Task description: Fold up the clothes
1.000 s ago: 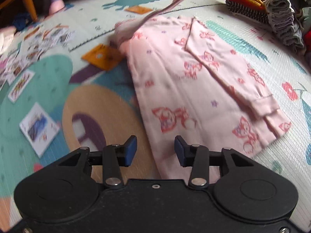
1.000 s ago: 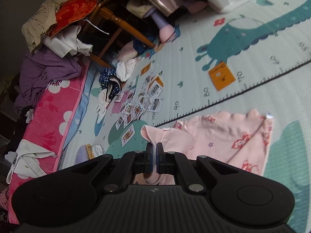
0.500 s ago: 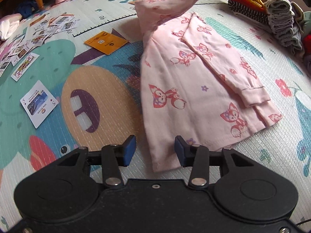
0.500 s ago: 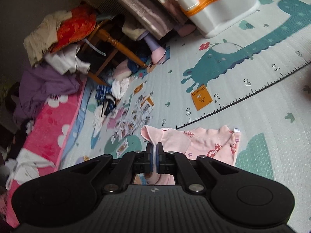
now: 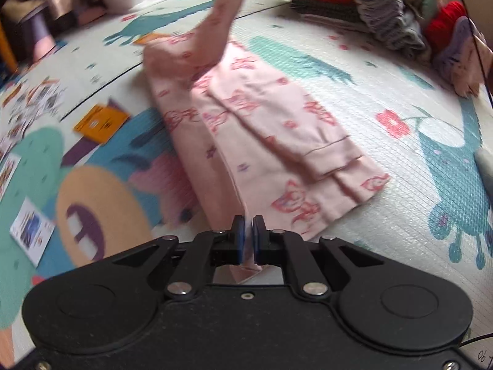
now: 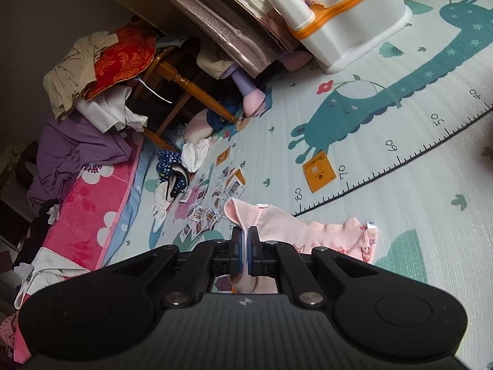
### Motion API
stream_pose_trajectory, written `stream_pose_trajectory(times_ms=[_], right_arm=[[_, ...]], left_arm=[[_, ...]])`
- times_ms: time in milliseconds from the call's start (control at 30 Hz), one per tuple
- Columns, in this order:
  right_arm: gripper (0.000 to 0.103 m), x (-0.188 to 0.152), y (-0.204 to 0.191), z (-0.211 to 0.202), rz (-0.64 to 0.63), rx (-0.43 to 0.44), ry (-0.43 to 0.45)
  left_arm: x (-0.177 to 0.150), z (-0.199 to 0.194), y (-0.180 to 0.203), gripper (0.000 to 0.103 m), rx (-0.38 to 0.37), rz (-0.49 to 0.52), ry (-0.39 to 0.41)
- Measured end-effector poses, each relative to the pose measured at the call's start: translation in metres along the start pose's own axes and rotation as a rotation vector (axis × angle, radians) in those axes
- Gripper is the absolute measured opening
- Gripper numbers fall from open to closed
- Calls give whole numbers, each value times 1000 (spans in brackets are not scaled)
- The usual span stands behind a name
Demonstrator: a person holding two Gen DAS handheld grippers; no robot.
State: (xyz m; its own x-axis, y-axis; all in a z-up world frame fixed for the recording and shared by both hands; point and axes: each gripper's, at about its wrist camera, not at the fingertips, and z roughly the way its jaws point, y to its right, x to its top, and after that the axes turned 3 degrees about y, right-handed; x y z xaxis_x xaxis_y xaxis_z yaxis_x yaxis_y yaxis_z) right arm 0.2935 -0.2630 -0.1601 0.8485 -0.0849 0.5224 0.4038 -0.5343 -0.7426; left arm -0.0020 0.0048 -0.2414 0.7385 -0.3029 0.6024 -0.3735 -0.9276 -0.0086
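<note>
A pink child's top with red animal prints [image 5: 262, 129] lies on the play mat, one sleeve folded across its body. My left gripper [image 5: 249, 240] is shut on the top's near hem and lifts that edge a little. My right gripper [image 6: 245, 251] is shut on the top's far end, a shoulder or sleeve [image 6: 265, 219], and holds it up off the mat; the raised cloth [image 5: 228, 9] rises out of the left wrist view at the top.
Folded clothes [image 5: 363, 9] are stacked at the mat's far right. An orange card [image 5: 101, 121] and scattered playing cards [image 6: 212, 197] lie on the mat. A white and orange potty [image 6: 348, 21], a wooden chair [image 6: 181, 89] and piled laundry [image 6: 92, 117] stand beyond.
My left gripper has moved in and shut on the near hem; it was open before. My right gripper has kept its hold and risen higher above the mat.
</note>
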Motion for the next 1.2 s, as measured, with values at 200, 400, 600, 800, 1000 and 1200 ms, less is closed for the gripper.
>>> stream_pose_trajectory(times_ms=[200, 400, 600, 800, 1000, 1200], right_arm=[[5, 4, 13, -10, 22, -21, 25], [5, 9, 29, -14, 73, -56, 29], [5, 0, 36, -7, 72, -120, -26], [5, -6, 40, -11, 63, -171, -32], [5, -20, 45, -19, 83, -210, -4], [5, -37, 52, -20, 105, -259, -15]], left_arm=[[5, 15, 16, 4, -23, 44, -16], [2, 28, 26, 4, -24, 69, -27], [3, 13, 17, 36, -175, 33, -13], [13, 14, -21, 35, -94, -95, 43], [18, 43, -22, 35, -84, -46, 24], [45, 38, -44, 35, -58, -78, 94]])
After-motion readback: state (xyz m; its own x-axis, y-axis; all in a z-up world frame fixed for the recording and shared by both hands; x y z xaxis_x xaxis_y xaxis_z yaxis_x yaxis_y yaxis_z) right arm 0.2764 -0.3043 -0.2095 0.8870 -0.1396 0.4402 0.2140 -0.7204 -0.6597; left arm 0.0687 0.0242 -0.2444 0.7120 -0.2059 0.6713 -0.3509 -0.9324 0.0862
